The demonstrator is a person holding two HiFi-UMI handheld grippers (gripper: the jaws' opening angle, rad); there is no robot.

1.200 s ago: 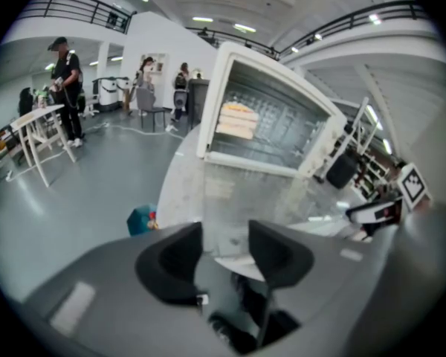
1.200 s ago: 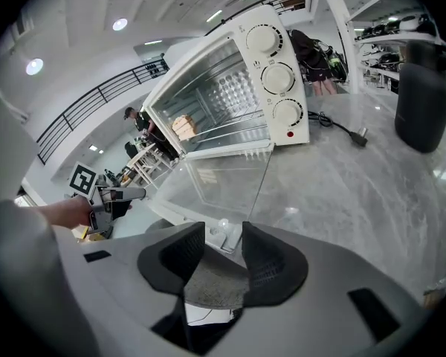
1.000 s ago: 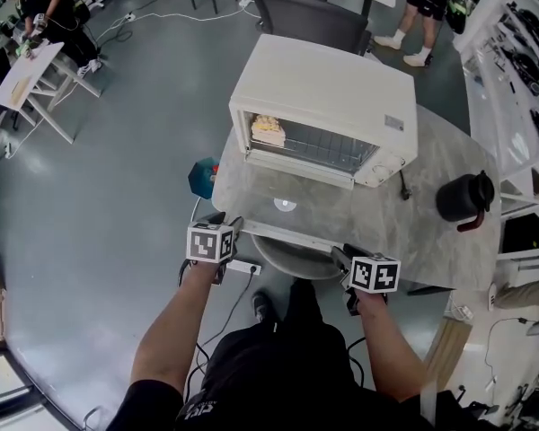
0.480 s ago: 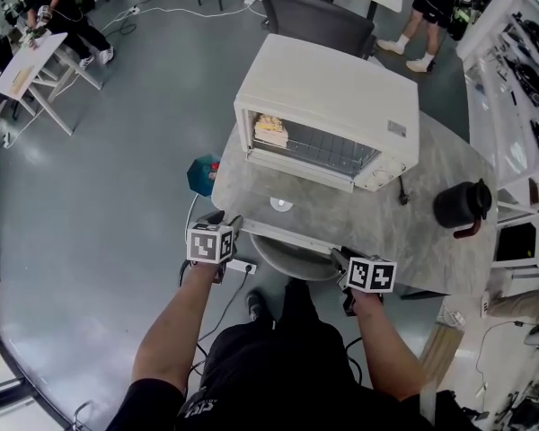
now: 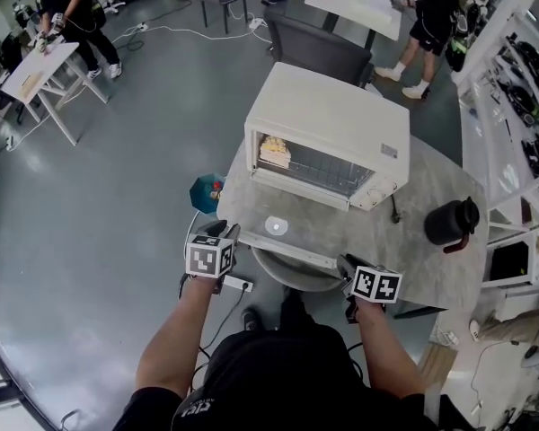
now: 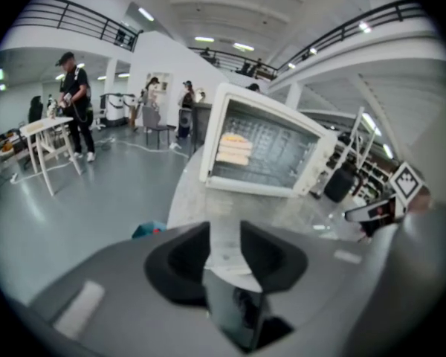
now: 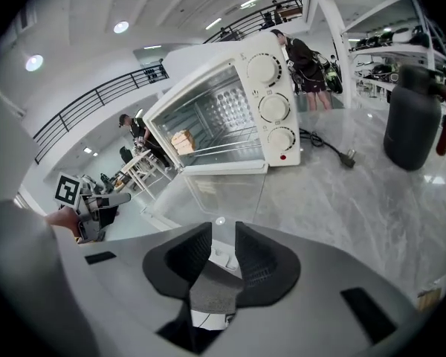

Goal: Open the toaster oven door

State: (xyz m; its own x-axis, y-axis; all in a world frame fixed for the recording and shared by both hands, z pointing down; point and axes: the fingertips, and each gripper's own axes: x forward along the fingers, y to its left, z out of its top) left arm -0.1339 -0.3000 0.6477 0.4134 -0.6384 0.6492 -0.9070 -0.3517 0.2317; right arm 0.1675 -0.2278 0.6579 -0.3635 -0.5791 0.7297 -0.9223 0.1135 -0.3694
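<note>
Cream box-shaped metal toaster oven point(image 5: 332, 119) lies crosswise, mouth facing the grey marble tabletop's point(image 5: 418, 268) near edge, glass door point(image 5: 305, 236) flat. Left gripper point(image 5: 223, 232) and right gripper point(image 5: 344, 263): jaws closing, clamping nothing.

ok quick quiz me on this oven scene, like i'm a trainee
1. True or false: the toaster oven door is shut.
2. What sits inside the oven? A a mug; B pale stacked food; C nothing.
3. Fill in: in the head view, the black ____ stands on the table to the right of the oven.
Key: 1 false, it lies folded down; 2 B; 3 jug.
</note>
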